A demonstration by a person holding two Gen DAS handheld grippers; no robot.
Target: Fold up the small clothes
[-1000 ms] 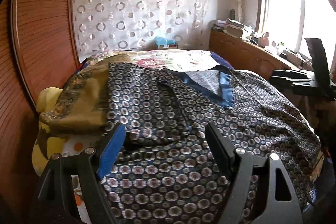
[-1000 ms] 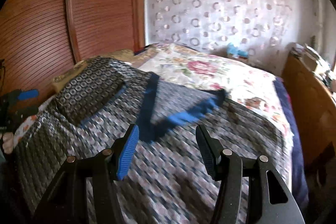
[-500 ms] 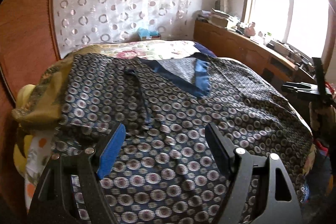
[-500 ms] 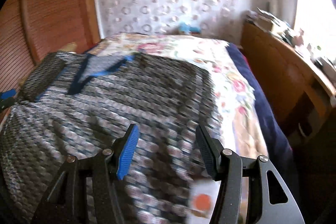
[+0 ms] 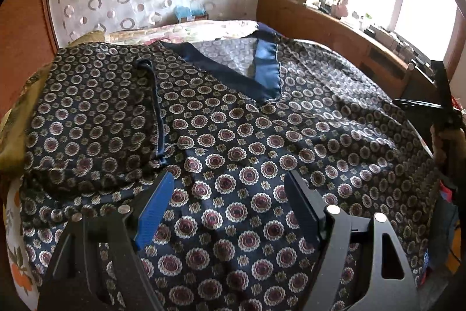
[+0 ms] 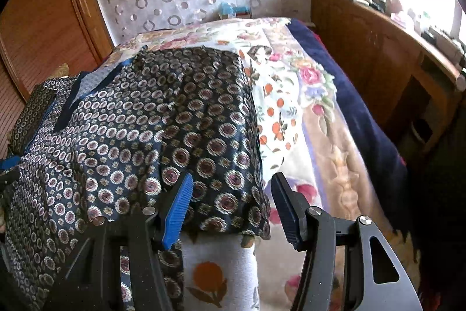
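Both grippers — left, right — gape, released, above the patterned garment, its edge between the right's fingers.

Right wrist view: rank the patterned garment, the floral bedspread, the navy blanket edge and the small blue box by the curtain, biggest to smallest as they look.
1. Patterned garment, though it lies nearest the camera.
2. Floral bedspread.
3. Navy blanket edge.
4. Blue box, smallest, but also farthest away.

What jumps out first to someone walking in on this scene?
A dark garment patterned with round medallions covers most of the bed, its blue-trimmed neckline at the far end. A floral bedspread shows along its right edge. Both grippers, left and right, hover with jaws open.
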